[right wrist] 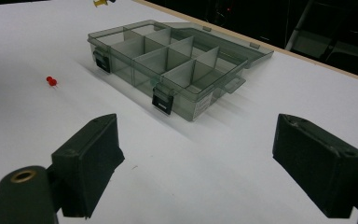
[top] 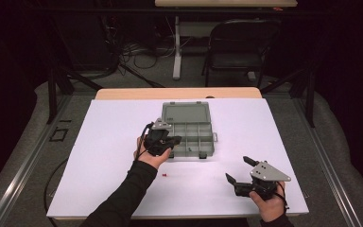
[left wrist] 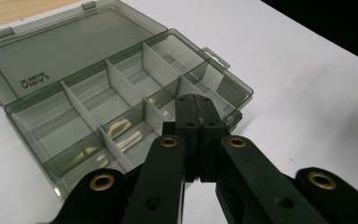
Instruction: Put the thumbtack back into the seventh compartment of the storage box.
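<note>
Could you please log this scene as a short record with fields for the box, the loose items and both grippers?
box: grey compartment box, lid open and laid flat behind it, on the white table
dividers: several compartments; something small and green shows in one
loose item: red pin on the table, in front of the box's left corner
left gripper: jaws shut, nothing visible between them, over the box's front edge
right gripper: jaws wide open, empty, in front of the box, to its right

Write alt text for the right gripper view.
The right gripper holds its two black jaws wide open over a white table, aimed at an open grey compartment box. A small red pin lies on the table left of the box.
</note>
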`<state>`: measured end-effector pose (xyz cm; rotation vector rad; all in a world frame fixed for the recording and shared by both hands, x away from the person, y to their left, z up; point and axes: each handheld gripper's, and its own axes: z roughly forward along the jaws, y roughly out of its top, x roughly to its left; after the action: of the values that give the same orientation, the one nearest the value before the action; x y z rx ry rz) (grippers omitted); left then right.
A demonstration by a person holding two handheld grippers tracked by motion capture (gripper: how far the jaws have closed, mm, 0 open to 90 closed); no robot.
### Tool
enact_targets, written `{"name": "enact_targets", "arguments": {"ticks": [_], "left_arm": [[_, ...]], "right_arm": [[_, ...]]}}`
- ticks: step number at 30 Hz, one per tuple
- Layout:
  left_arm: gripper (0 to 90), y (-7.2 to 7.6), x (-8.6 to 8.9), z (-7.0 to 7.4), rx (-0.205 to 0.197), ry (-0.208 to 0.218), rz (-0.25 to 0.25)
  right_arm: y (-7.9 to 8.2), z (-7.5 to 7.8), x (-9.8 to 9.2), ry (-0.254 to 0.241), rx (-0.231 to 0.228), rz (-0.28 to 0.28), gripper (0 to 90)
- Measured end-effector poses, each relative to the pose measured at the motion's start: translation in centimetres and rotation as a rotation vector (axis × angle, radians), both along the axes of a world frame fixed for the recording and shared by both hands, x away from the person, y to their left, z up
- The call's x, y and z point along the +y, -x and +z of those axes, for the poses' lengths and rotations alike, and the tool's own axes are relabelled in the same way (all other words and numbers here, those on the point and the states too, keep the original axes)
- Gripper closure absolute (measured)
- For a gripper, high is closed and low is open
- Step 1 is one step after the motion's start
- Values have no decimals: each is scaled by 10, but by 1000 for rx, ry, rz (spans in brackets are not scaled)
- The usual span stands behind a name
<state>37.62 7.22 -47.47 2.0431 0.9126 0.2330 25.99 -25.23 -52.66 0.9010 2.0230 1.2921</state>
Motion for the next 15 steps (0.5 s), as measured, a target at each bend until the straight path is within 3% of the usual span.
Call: {"name": "enact_targets", "arguments": {"ticks": [15], "left_arm": [[900,-21,-27,-16,25,-14,-9]], "right_arm": [[0,0,-1,0,2,1,145]]}}
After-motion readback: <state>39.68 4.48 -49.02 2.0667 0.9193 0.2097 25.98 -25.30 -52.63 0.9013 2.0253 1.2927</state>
